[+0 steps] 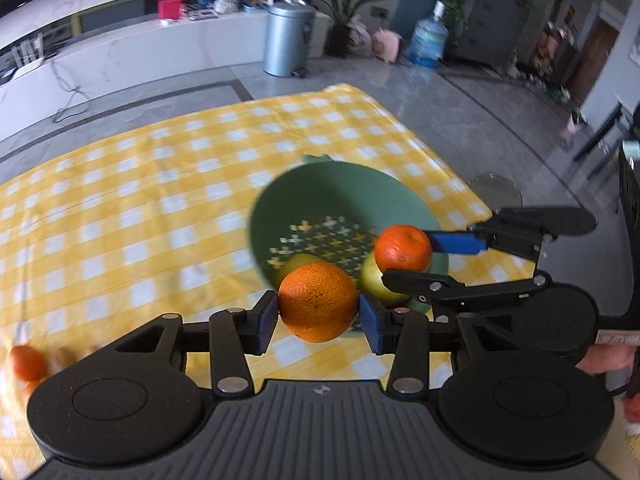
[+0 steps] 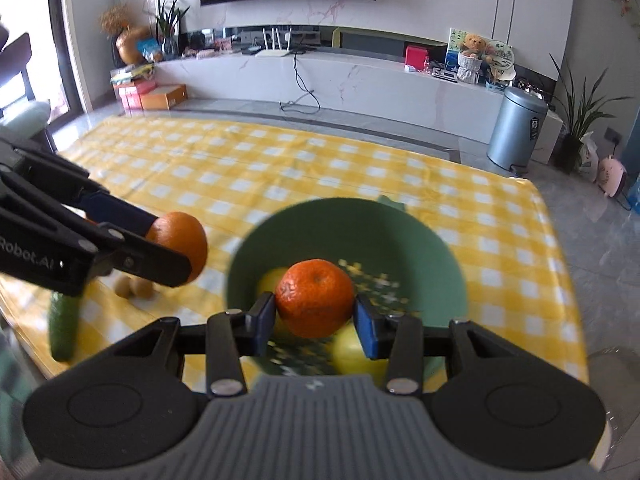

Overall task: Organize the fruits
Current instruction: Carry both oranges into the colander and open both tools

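My left gripper (image 1: 318, 312) is shut on an orange (image 1: 317, 307), held just above the near rim of the green colander bowl (image 1: 320, 192). My right gripper (image 2: 315, 314) is shut on a smaller orange (image 2: 314, 298) over the bowl (image 2: 420, 240). In the left wrist view the right gripper (image 1: 406, 256) comes in from the right with its orange (image 1: 403, 248). In the right wrist view the left gripper (image 2: 176, 246) shows at left with its orange (image 2: 180, 242). Yellow-green fruits (image 2: 352, 354) lie in the bowl.
The bowl stands on a yellow checked tablecloth (image 1: 140, 200). Two small oranges (image 1: 26, 362) lie at the cloth's near left. A green cucumber (image 2: 62, 330) and brown kiwis (image 2: 134, 287) lie left of the bowl. A metal bin (image 2: 516, 128) stands on the floor beyond.
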The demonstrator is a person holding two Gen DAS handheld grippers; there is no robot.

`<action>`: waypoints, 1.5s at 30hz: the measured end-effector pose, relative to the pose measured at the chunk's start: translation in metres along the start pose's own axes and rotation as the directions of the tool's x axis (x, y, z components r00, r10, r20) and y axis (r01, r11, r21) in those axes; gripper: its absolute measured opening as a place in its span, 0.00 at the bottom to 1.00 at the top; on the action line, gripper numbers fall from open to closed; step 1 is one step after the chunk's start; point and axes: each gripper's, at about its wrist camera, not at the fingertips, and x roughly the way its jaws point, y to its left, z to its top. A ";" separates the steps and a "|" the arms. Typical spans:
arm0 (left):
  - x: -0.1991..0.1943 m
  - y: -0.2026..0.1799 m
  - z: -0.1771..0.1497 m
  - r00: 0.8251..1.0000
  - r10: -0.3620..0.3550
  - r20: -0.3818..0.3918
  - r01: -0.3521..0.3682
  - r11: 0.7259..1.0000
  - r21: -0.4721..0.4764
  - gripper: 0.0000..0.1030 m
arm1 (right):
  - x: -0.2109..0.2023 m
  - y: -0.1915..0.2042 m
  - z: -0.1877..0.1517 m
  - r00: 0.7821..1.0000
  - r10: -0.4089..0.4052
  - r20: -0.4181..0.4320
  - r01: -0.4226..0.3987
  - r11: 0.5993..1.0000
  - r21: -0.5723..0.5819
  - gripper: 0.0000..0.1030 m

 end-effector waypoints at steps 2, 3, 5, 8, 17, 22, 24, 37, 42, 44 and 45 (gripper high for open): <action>0.015 -0.009 0.004 1.000 0.002 -0.025 -0.002 1.000 0.020 0.48 | 0.007 -0.011 -0.002 1.000 -0.007 -0.019 0.007 1.000 -0.005 0.39; 0.023 -0.012 0.007 0.999 0.004 -0.037 -0.003 1.000 0.025 0.48 | 0.010 -0.017 -0.002 1.000 -0.010 -0.027 0.010 1.000 -0.009 0.39; 0.034 -0.018 0.012 0.998 0.007 -0.061 -0.004 0.999 0.043 0.48 | 0.016 -0.027 -0.003 0.999 -0.004 -0.039 0.003 1.000 -0.021 0.39; 0.050 -0.023 0.020 0.996 0.012 -0.094 -0.006 0.998 0.066 0.48 | 0.026 -0.035 -0.001 0.998 0.010 -0.065 -0.014 0.998 -0.056 0.39; 0.086 -0.013 0.042 0.990 0.031 -0.135 -0.020 0.996 0.083 0.48 | 0.058 -0.047 0.009 0.996 0.019 -0.089 -0.031 0.990 -0.139 0.39; 0.098 -0.012 0.056 0.987 0.038 -0.158 -0.023 0.995 0.095 0.48 | 0.071 -0.049 0.015 0.993 0.040 -0.115 -0.060 0.982 -0.176 0.39; 0.104 -0.011 0.059 0.985 0.035 -0.166 -0.021 0.996 0.089 0.48 | 0.075 -0.049 0.017 0.991 0.041 -0.125 -0.064 0.980 -0.187 0.39; 0.141 0.002 0.068 0.971 0.034 -0.235 -0.041 0.999 -0.026 0.48 | 0.094 -0.067 0.025 0.982 0.054 -0.179 -0.079 0.988 -0.131 0.39; 0.140 0.008 0.064 0.980 0.008 -0.199 -0.018 0.999 -0.047 0.51 | 0.096 -0.068 0.024 0.981 0.064 -0.182 -0.081 0.993 -0.083 0.39; 0.140 0.011 0.062 0.981 0.003 -0.192 -0.015 0.998 -0.064 0.55 | 0.096 -0.069 0.022 0.981 0.071 -0.179 -0.084 0.994 -0.069 0.39; 0.139 0.012 0.062 0.982 -0.010 -0.188 -0.003 0.998 -0.066 0.56 | 0.097 -0.070 0.023 0.981 0.077 -0.180 -0.088 0.994 -0.059 0.40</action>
